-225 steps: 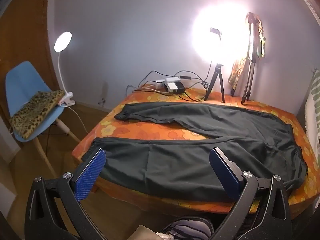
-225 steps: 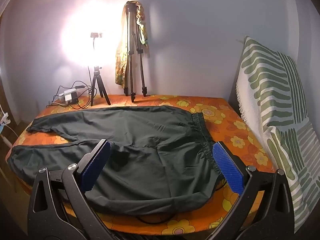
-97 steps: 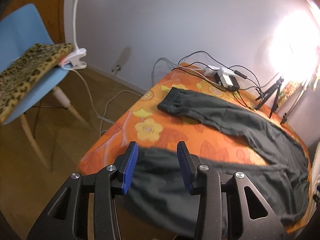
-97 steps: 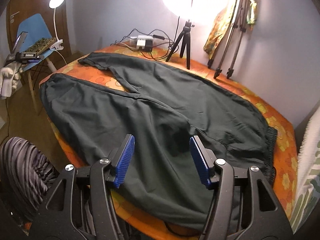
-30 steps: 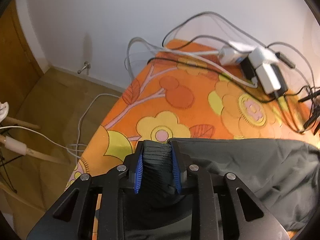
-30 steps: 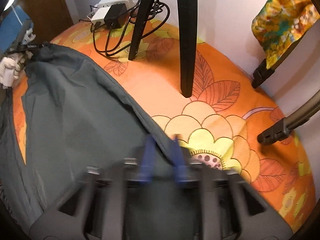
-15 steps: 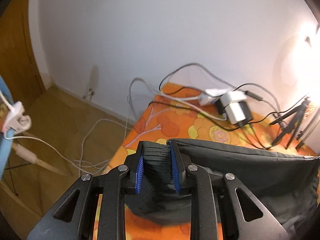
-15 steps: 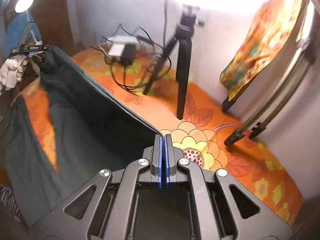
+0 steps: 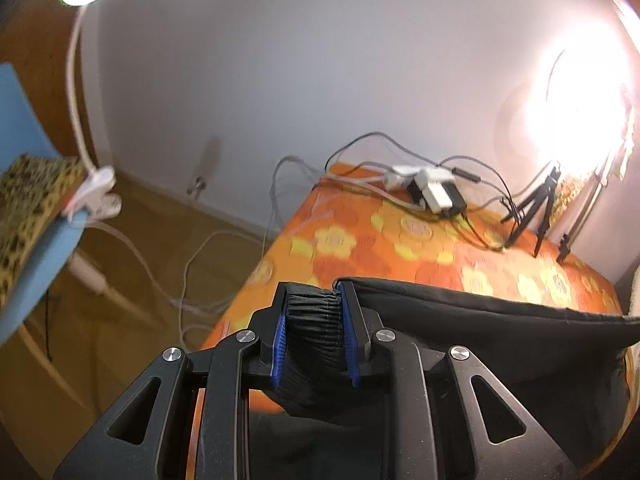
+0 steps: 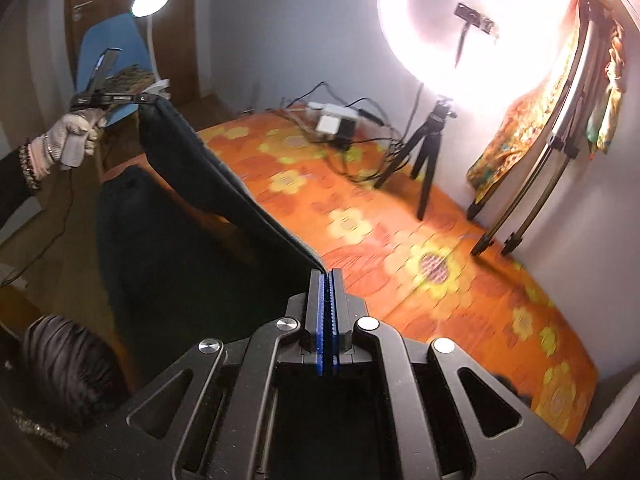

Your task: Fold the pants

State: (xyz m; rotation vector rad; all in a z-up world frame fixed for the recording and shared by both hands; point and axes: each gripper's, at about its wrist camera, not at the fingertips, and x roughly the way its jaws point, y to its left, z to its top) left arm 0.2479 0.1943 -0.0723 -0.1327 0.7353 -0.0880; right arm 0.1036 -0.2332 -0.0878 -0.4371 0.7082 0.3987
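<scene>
The dark pants [image 10: 180, 216] hang stretched between my two grippers above the orange flowered table [image 10: 400, 240]. My left gripper [image 9: 313, 334] is shut on the ribbed leg cuff [image 9: 312, 340]; the leg's edge [image 9: 480, 312] runs off to the right. My right gripper [image 10: 327, 312] is shut on the pants' edge, held above the table. The left gripper [image 10: 116, 98] also shows in the right wrist view, held in a gloved hand and lifted at the far left. The rest of the pants drapes down over the table's near side.
A power strip with cables [image 9: 432, 192] lies at the table's far end. A small tripod with a ring light [image 10: 432, 132] and a larger tripod [image 10: 532, 184] with a colourful cloth stand by the wall. A blue chair [image 9: 36, 240] with a clip lamp stands at the left.
Both grippers have risen and drawn back from the wall, lifting the held pants leg higher off the table. More of the bare flowered table now shows beyond the fabric.
</scene>
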